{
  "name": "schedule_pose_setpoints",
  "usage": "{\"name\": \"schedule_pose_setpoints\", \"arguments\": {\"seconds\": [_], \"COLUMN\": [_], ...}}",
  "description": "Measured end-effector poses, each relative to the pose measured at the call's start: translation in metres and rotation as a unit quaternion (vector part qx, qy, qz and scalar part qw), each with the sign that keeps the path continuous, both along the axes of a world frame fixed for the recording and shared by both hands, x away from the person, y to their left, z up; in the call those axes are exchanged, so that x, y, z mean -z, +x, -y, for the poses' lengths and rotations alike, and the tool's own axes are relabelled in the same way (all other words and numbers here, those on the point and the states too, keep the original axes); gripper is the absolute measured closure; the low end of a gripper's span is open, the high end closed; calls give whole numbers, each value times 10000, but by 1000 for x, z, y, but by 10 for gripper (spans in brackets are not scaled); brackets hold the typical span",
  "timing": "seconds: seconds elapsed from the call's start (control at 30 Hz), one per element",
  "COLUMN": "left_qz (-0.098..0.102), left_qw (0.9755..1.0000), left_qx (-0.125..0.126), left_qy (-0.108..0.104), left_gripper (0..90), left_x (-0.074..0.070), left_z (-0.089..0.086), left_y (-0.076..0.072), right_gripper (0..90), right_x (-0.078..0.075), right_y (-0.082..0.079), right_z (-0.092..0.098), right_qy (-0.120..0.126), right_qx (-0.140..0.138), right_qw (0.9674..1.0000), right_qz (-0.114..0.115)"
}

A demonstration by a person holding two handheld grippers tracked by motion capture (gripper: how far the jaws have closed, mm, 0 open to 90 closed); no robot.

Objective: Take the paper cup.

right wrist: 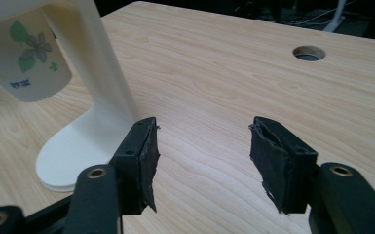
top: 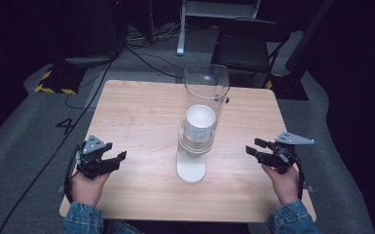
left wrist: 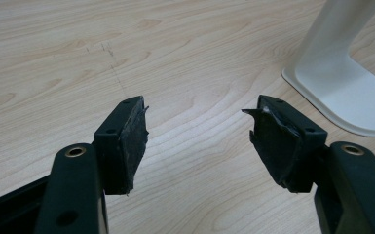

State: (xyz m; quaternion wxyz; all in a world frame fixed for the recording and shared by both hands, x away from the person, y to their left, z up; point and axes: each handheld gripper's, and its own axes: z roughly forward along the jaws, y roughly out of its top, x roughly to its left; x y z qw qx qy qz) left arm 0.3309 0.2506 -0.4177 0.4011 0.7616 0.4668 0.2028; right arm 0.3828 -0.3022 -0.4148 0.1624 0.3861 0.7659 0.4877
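A numeral "4" is marked on the grey floor (top: 29, 117), left of the table (top: 141, 112). The small blue print on the paper cup (right wrist: 27, 63) is illegible.

My right gripper (right wrist: 202, 161) hovers over the wooden table (right wrist: 234, 83), jaws apart with nothing between them. Left of it stands the white stand (right wrist: 95, 97), a flower-printed paper cup (right wrist: 27, 61) hanging beside its post.

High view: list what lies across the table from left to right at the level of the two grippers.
Left gripper, jaws apart and holding nothing → white stand base of the clear cup dispenser, paper cups stacked in its tube → right gripper, jaws apart and holding nothing, all over the wooden table.
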Motion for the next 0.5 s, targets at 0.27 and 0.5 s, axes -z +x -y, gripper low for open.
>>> {"name": "schedule_pose_setpoints", "arguments": {"seconds": [0.27,0.5], "left_qz": [-42,-66], "left_qw": [10000,10000], "left_qx": [31,6], "left_qy": [24,33], "left_gripper": [369,364], "left_x": [1,3], "left_z": [1,2], "left_y": [1,1], "right_gripper": [414,386], "right_x": [-4,-4], "right_y": [0,1], "right_z": [-28,-48], "right_qy": [-41,186], "right_qx": [-377,-685], "right_qw": [9993,9975], "right_qz": [63,0]}}
